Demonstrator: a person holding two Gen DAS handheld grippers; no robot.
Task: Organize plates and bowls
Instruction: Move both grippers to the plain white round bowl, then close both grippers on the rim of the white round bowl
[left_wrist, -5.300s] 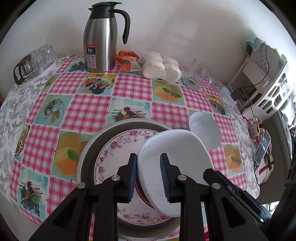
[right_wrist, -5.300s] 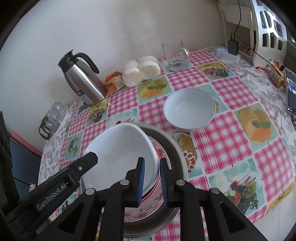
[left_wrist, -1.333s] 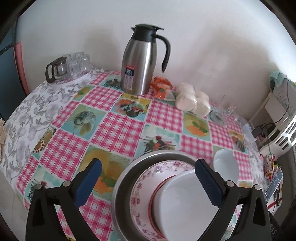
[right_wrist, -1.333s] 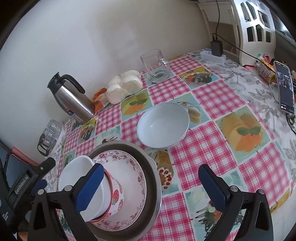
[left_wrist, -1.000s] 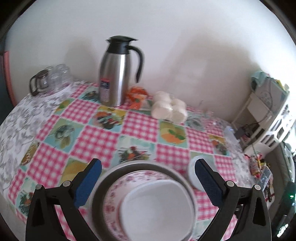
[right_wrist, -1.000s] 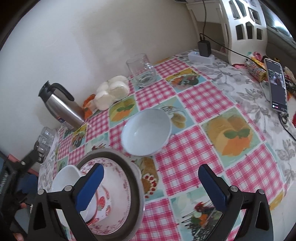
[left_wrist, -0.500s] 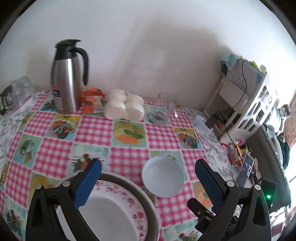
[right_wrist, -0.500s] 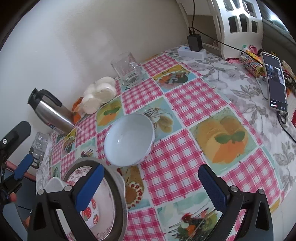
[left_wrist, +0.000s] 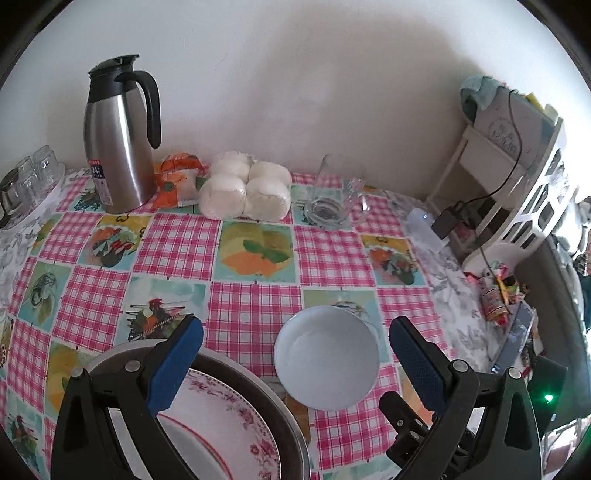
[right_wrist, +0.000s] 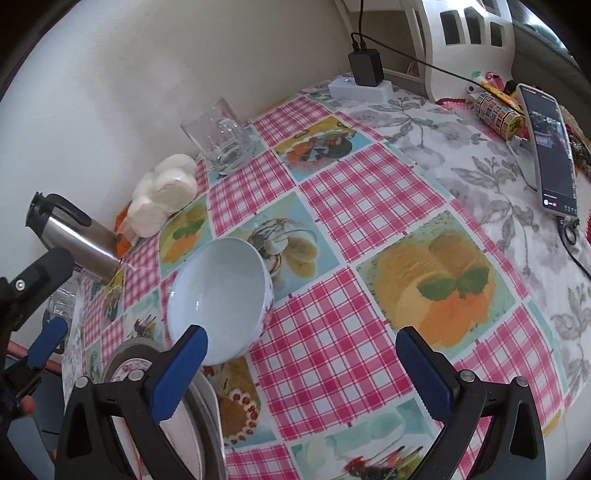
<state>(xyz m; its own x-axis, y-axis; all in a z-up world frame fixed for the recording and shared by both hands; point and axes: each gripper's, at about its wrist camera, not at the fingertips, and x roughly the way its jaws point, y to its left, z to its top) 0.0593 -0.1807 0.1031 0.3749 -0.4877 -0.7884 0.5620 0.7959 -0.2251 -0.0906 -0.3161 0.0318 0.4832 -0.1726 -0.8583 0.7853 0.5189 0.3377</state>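
Your left gripper (left_wrist: 293, 349) and right gripper (right_wrist: 301, 356) both hang spread wide, holding nothing. The white bowl (left_wrist: 327, 357) sits on the worktop (left_wrist: 255, 302), at 2 o'clock from the metal pan (left_wrist: 284, 413) with its flowered plate (left_wrist: 236, 421).

Soft diffuse daylight, brighter toward the right edge, broad faint shadow on the wall (left_wrist: 295, 74), mild glare on the steel flask (left_wrist: 118, 147), strong fisheye curvature, black vignette at corners, focus sharp centrally, softer at margins.

white bowl (left_wrist: 327, 363), wide-spread left tool (left_wrist: 295, 363)
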